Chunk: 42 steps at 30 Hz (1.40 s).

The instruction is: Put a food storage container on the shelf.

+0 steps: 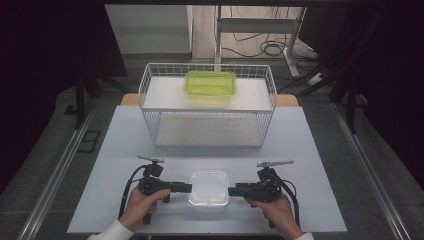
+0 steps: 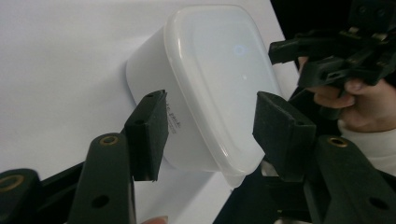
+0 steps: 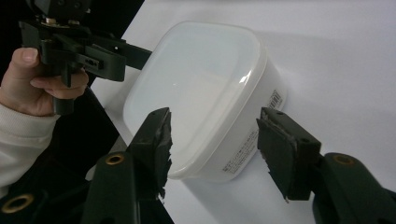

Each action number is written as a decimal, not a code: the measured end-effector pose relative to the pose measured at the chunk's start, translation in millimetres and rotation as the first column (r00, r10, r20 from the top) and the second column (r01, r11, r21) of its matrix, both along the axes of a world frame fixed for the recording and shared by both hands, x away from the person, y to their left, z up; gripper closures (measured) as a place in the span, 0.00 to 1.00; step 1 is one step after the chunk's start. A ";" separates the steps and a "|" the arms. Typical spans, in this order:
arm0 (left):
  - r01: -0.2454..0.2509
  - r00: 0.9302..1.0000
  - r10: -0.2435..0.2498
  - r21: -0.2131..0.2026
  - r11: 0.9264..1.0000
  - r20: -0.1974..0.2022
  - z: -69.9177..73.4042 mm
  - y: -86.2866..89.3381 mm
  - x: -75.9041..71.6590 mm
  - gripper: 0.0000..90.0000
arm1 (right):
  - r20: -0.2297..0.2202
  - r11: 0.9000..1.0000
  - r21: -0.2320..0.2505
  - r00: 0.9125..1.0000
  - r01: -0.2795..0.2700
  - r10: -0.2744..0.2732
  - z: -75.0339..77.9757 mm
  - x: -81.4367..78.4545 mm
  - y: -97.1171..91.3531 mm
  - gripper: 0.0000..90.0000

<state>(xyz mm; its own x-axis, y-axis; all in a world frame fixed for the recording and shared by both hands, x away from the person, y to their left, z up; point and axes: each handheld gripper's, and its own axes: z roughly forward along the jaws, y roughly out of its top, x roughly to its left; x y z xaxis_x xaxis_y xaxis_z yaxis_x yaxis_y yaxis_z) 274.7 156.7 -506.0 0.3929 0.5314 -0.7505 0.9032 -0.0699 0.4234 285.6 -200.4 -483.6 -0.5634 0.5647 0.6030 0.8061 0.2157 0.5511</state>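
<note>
A white translucent lidded container [image 1: 208, 187] [image 2: 219, 70] [image 3: 196, 84] sits on the pale table near its front edge. My left gripper [image 1: 189, 188] [image 2: 210, 135] reaches in level from the container's left and is rolled on its side. Its jaws straddle the near corner, one by the side wall and one over the lid, and stand open. My right gripper [image 1: 230, 191] [image 3: 212, 140] comes in from the right the same way, with a visible gap between its pads and the container. Each gripper view also shows the other hand's gripper at the far rim.
A white wire rack [image 1: 207, 107] stands at the back of the table [image 1: 125, 150], with a lime-green lidded container [image 1: 210, 82] on its top shelf. The person's hands and white sleeves come in at the front edge. Cables trail from both grippers.
</note>
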 end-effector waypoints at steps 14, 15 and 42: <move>0.018 0.999 -0.019 -0.018 1.000 -0.028 -7.4 -2.1 3.1 0.65 | -0.073 0.999 0.041 0.997 0.015 -0.012 -12.6 2.9 6.2 0.63; 0.020 0.999 -0.020 -0.021 1.000 -0.030 -7.7 -2.7 2.9 0.68 | -0.076 0.999 0.046 0.997 0.015 -0.012 -13.6 3.2 6.8 0.64; -0.009 1.000 0.008 -0.071 0.997 -0.017 -3.6 0.9 -5.3 0.85 | -0.147 0.990 0.114 0.987 0.078 -0.061 -14.8 0.0 -1.5 0.84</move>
